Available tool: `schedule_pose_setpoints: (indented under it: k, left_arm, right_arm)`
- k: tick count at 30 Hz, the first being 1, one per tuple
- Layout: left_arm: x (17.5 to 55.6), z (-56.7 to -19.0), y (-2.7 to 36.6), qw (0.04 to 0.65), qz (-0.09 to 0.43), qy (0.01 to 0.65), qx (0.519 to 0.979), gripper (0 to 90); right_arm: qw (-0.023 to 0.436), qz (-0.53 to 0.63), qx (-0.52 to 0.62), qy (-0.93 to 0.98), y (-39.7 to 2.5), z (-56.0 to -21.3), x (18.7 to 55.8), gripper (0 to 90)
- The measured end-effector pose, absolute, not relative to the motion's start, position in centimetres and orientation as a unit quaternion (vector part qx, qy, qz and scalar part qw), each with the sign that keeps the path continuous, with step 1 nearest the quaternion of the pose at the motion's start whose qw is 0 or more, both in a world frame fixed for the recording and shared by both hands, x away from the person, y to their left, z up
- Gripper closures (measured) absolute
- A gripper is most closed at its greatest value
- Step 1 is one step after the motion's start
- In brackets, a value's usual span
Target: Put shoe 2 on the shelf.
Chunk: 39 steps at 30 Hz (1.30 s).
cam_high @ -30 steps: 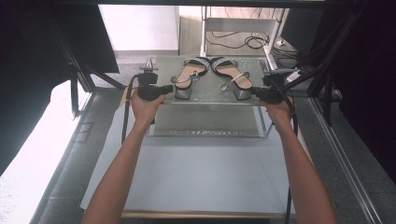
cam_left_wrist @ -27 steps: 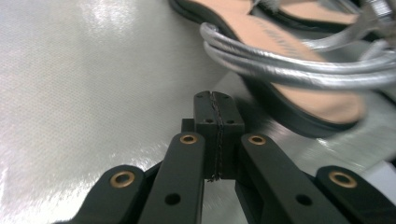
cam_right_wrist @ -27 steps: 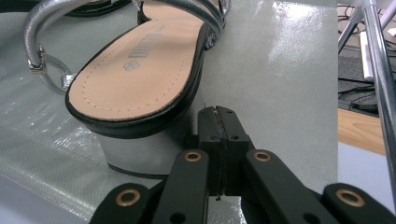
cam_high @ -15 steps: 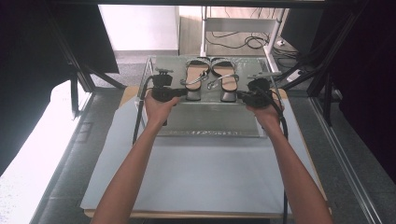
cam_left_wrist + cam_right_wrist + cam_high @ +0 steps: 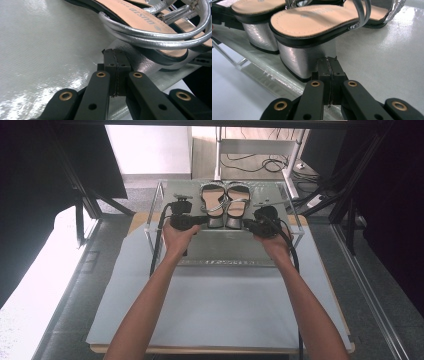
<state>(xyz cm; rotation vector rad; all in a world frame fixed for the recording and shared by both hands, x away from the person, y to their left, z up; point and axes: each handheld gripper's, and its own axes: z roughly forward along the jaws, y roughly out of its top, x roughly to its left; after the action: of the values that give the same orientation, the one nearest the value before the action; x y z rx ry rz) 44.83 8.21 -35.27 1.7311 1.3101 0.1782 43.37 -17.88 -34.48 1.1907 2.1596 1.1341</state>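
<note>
Pale sheeting covers the counter [image 5: 220, 305], with a clear shelf [image 5: 225, 252] sitting at its far end. Landmark is the pair of silver block-heel sandals [image 5: 226, 205] on that shelf. Left gripper [image 5: 204, 221] sits just left of the left sandal's heel, jaws pressed together, holding nothing. Right gripper [image 5: 247, 224] is just right of the other heel, jaws closed too, tips right at the heel.
</note>
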Motion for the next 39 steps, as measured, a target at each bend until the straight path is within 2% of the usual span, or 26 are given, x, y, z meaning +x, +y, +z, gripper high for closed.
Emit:
schedule_pose_setpoints:
  k: [6,9,19,30,34,39]
  left_arm:
    - [44.6,-35.3,8.6,0.47,0.057,0.52,0.71,89.3]
    - [44.0,-35.0,9.5,0.482,0.061,0.512,0.708,83.4]
    - [39.1,-34.2,11.7,0.495,0.088,0.465,0.729,75.2]
    - [30.9,-38.3,14.0,0.503,0.077,0.415,0.754,67.5]
    - [29.6,-40.0,14.3,0.495,0.08,0.414,0.76,62.8]
    - [29.3,-41.6,14.5,0.479,0.066,0.414,0.771,56.0]
  right_arm:
    - [0.202,0.42,0.433,0.772,-18.3,-34.8,43.4,86.7]
    - [0.202,0.429,0.427,0.77,-18.8,-34.5,42.7,86.2]
    - [0.188,0.483,0.402,0.755,-22.4,-34.2,37.9,81.3]
    - [0.152,0.508,0.369,0.764,-26.5,-39.5,30.7,63.4]
    - [0.149,0.505,0.37,0.765,-27.1,-41.1,29.2,57.5]
    - [0.139,0.49,0.366,0.779,-26.9,-42.2,28.9,52.3]
